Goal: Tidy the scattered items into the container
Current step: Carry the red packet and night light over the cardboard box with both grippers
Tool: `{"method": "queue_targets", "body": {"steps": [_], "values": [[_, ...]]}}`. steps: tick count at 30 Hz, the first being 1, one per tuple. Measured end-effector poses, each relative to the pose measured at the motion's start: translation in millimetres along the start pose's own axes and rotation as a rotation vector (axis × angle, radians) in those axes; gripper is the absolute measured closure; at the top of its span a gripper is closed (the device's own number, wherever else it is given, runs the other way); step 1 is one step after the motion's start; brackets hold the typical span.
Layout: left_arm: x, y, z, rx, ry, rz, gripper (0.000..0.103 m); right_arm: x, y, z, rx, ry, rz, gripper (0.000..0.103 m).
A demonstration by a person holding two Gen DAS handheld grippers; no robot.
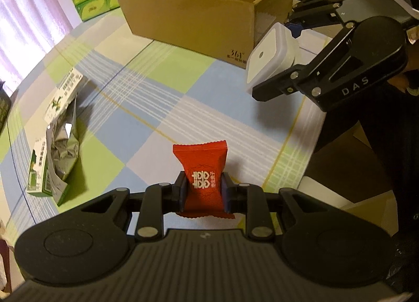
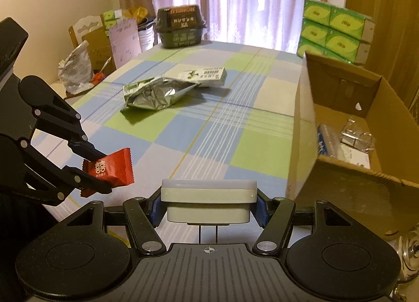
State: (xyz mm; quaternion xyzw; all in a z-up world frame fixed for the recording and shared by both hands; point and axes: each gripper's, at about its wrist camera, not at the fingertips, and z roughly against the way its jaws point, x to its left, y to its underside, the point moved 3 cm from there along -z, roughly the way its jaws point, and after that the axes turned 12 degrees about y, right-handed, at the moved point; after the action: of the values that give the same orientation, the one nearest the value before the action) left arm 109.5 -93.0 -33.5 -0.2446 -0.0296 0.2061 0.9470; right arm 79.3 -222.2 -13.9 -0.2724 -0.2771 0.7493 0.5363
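The left gripper [image 1: 203,192] has its jaws clamped on a red candy packet [image 1: 203,178] with white characters printed on its face; the packet is held upright above the checked surface [image 1: 157,87], clear of it. The right gripper [image 2: 208,207] has its jaws clamped on the sides of a white square plastic case [image 2: 208,201], also held above the surface. In the left wrist view the case [image 1: 272,58] sits just beside the near corner of the open cardboard box [image 1: 199,13], which rests on the surface on the right-hand side. In the right wrist view the box [image 2: 340,144] shows its interior, which contains a clear wrapped packet [image 2: 357,136] and flat paper items against the floor of the box. Two items lie on the surface, well apart from both grippers: a crumpled silver foil bag [image 2: 157,96] with green print, and a green-and-white carton [image 2: 203,76] touching its far end. A dark lidded container [image 2: 180,26] stands at the far edge of the surface. Stacked green tissue packs [image 2: 335,29] stand behind the box.
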Motion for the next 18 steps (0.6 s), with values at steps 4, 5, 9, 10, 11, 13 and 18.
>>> {"method": "queue_targets", "body": {"steps": [4, 5, 9, 10, 11, 13, 18], "values": [[-3, -11, 7, -0.019, -0.013, -0.018, 0.082, -9, -6, 14, -0.034, 0.011, -0.01, 0.037], [-3, -14, 8, -0.026, -0.014, -0.022, 0.082, -12, -8, 18, -0.043, 0.014, -0.012, 0.037], [-7, -31, 15, -0.056, -0.014, -0.035, 0.081, -26, -16, 35, -0.08, 0.037, -0.033, 0.037], [-9, -35, 17, -0.064, -0.015, -0.041, 0.081, -31, -18, 39, -0.09, 0.045, -0.04, 0.037], [-10, -40, 19, -0.073, -0.015, -0.046, 0.081, -36, -20, 42, -0.099, 0.053, -0.047, 0.037], [-13, -50, 22, -0.089, -0.013, -0.055, 0.081, -45, -24, 51, -0.119, 0.069, -0.059, 0.037], [-19, -80, 30, -0.137, -0.005, -0.065, 0.081, -71, -36, 68, -0.165, 0.112, -0.078, 0.037]]}}
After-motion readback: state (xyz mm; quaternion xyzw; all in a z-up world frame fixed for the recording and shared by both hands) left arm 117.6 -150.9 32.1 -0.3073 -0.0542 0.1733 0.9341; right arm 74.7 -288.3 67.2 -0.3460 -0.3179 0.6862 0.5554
